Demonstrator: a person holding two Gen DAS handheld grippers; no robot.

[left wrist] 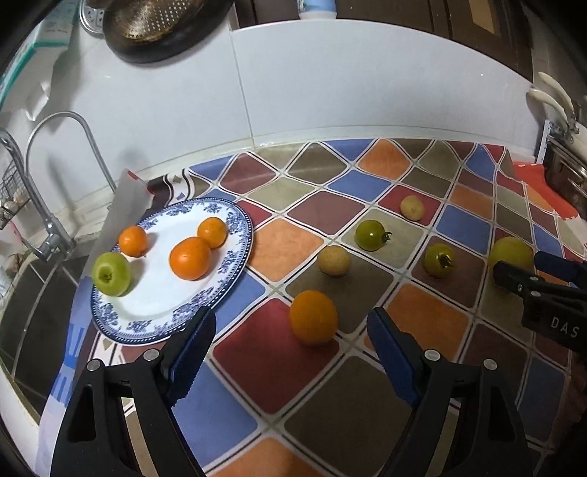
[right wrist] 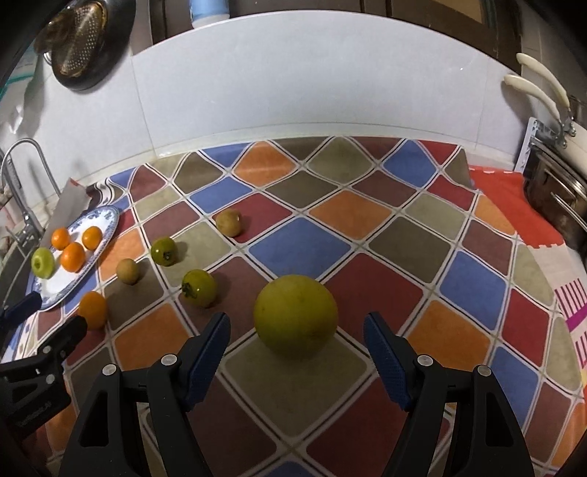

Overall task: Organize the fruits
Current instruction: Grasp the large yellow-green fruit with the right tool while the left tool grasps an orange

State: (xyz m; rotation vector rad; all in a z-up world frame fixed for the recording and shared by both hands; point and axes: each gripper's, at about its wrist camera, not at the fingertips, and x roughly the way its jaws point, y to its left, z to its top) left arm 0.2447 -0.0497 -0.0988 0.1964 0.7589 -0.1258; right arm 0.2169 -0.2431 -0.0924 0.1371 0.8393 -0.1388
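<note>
A blue-and-white plate [left wrist: 234, 220] at the left holds three oranges [left wrist: 190, 257] and a green apple [left wrist: 111, 273]. My left gripper [left wrist: 291, 317] is open, and a loose orange [left wrist: 313, 312] lies on the cloth between its fingertips, clear of both pads. My right gripper [right wrist: 297, 323] is open around a large yellow-green fruit [right wrist: 295, 301], with gaps on both sides. Two green tomatoes [left wrist: 371, 235] [left wrist: 439, 259] and two small tan fruits [left wrist: 334, 260] [left wrist: 412, 207] lie on the chequered cloth between plate and yellow fruit.
A sink with a curved tap [left wrist: 55, 235] lies left of the plate. A metal colander [left wrist: 161, 22] hangs on the white tiled wall behind. A dark stove or pot [right wrist: 550, 190] stands at the right edge, beside an orange-red mat [right wrist: 502, 198].
</note>
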